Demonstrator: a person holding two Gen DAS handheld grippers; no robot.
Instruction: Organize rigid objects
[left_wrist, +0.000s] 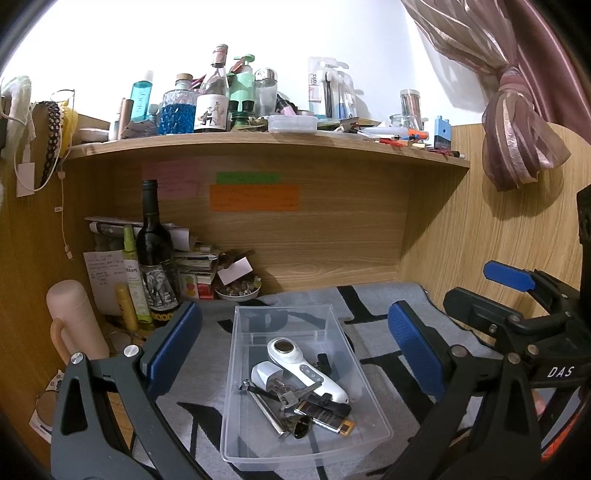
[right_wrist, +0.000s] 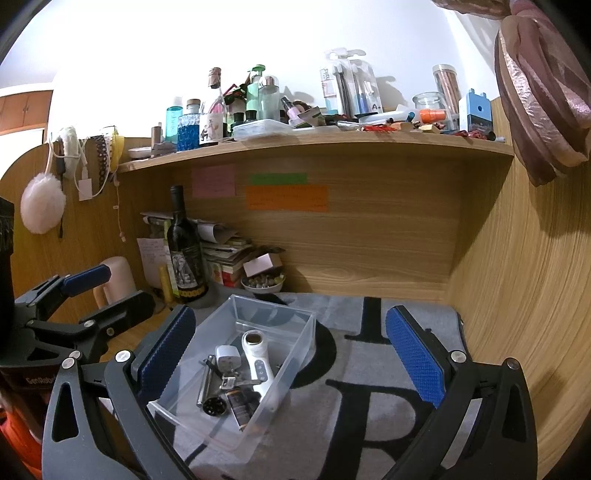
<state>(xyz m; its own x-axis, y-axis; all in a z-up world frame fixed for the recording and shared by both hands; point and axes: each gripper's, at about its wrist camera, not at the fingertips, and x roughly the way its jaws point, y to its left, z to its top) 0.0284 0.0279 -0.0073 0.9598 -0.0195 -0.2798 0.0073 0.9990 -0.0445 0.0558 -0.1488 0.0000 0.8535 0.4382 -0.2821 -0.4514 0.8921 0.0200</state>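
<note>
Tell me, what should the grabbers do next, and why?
Probably pull both back a little and finish. The white handheld device, white charger plug, keys and metal flashlight already lie inside the clear plastic bin, and the left gripper and right gripper hang open, holding nothing.

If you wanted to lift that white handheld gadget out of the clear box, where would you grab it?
Probably across the slim handle of the white gadget, coming straight down from above. It lies flat on the other items in the clear box, whose walls block any approach from the side.
</note>
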